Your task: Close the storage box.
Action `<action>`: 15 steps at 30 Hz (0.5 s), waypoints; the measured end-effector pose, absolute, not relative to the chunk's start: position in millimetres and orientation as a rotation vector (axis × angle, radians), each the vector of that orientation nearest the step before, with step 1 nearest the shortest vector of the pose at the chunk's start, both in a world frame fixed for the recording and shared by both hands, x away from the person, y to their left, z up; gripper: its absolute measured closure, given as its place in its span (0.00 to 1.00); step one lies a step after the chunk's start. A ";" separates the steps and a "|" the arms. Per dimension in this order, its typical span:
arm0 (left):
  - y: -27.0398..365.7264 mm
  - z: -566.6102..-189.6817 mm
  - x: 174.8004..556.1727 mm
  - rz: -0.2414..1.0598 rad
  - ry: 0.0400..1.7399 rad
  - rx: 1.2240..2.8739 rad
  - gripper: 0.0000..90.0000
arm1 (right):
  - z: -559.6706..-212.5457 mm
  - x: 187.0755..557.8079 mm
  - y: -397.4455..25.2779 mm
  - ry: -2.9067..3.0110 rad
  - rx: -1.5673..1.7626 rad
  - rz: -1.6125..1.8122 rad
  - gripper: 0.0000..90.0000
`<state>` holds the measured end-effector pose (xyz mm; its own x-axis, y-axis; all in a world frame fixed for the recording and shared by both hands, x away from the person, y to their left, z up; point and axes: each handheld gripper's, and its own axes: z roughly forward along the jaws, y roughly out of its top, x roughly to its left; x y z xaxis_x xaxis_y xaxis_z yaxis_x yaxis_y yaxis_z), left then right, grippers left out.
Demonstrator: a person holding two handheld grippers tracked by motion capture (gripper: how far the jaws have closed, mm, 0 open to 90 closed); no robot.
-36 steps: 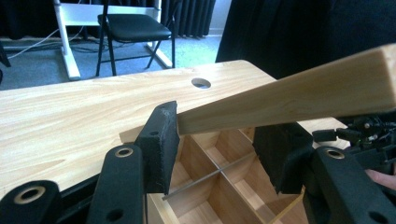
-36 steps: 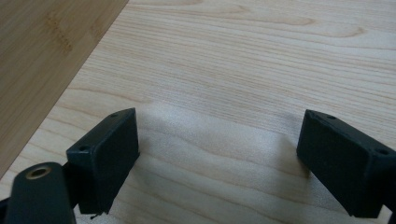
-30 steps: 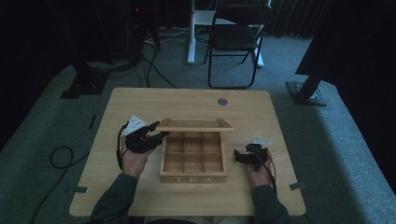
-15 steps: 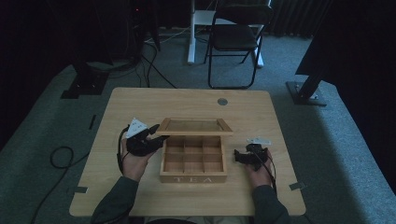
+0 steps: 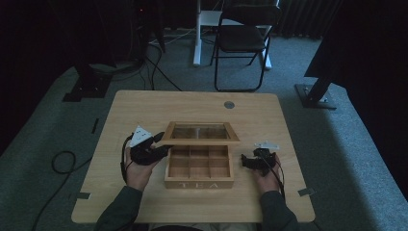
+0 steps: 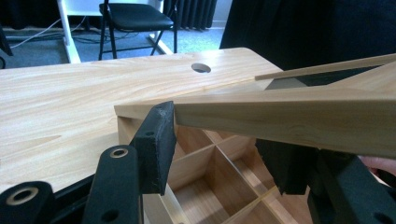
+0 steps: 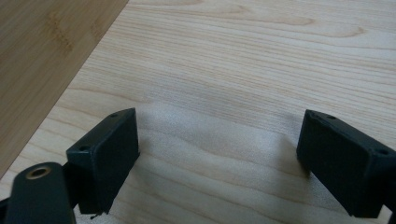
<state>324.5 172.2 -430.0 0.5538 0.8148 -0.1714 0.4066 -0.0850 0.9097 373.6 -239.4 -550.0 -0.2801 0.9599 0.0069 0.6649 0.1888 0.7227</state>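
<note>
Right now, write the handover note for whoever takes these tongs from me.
Left tongs: at the lid's left front corner, jaws either side of its edge, holding it raised at a slant over the tea box.
Right tongs: open, nothing between the jaws, low over the table right of the box.
Done: lid partly lifted; compartments look empty.
Left: probably swing the lid fully back.
</note>
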 end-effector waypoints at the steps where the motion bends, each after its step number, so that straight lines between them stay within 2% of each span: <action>1: 172.1 -430.5 324.0 0.467 1.031 1.701 0.53 | -550.0 373.6 -239.4 2.018 1.518 0.869 0.14; 15: 171.8 -433.1 321.8 0.465 1.038 1.698 0.53 | -550.0 373.7 -239.6 2.020 1.515 0.868 0.14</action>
